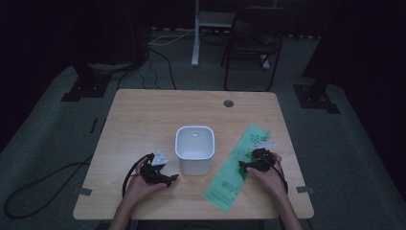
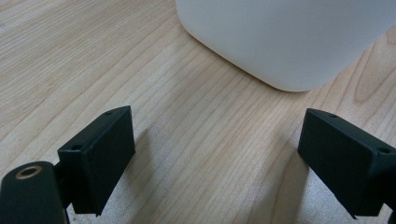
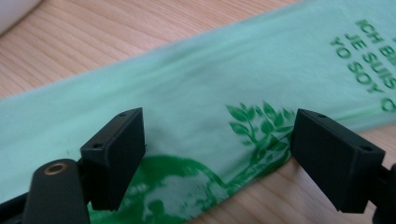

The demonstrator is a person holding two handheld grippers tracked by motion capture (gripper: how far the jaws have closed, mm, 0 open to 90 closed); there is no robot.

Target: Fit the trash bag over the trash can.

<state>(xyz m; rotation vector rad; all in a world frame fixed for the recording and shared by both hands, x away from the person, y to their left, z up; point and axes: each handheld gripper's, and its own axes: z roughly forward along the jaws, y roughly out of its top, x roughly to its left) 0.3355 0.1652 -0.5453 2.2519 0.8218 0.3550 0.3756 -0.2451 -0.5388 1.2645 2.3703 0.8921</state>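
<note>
Right gripper view: green bag (image 3: 196, 107) flat beneath spread right tool (image 3: 217, 161).

Dim room, grey carpet (image 1: 335, 158), black chair (image 1: 253, 45) behind wooden table (image 1: 143, 120).

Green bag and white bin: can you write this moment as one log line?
left gripper: open, near white bin | right gripper: open, jaws either side of green bag | bag: flat on table
</note>
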